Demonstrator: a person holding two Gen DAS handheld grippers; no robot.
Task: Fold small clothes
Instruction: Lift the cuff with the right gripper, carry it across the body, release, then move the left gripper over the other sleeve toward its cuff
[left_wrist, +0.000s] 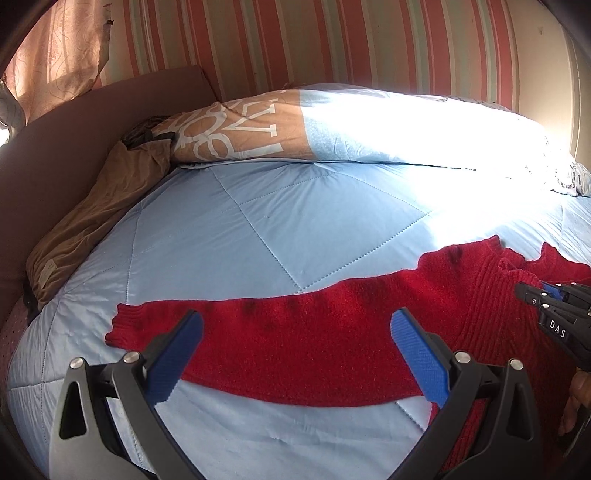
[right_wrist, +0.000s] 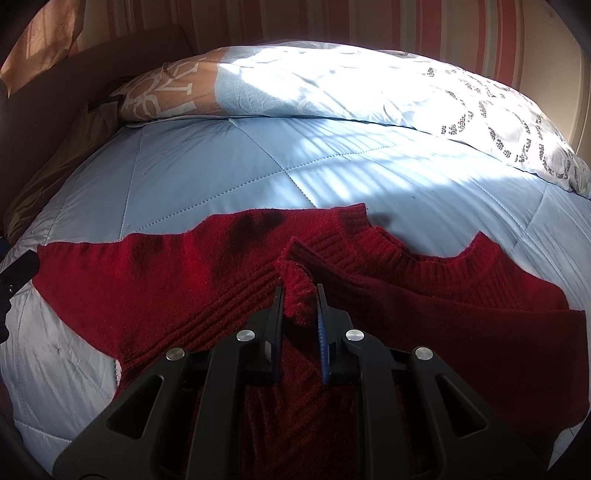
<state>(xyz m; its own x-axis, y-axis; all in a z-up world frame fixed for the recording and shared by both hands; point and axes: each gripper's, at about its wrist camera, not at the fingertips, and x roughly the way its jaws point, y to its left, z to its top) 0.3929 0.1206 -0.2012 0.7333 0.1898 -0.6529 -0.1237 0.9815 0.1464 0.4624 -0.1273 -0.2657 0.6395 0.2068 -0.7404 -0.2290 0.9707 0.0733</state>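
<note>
Right tongs (right_wrist: 301, 295) tilted downward, clamping sweater (right_wrist: 461, 317) cuff (left tongs (left_wrist: 295, 332) agape)

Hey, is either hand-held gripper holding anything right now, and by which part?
The right hand-held gripper pinches the red sweater by a sleeve cuff folded over its chest. The left hand-held gripper holds nothing.

Bedroom, sunlit bed

Striped wall (left_wrist: 295, 44) behind; light-blue quilt (left_wrist: 229, 221), pillows (right_wrist: 369, 88), brown headboard (left_wrist: 55, 155), possibly a curtain (left_wrist: 55, 55) at left.
</note>
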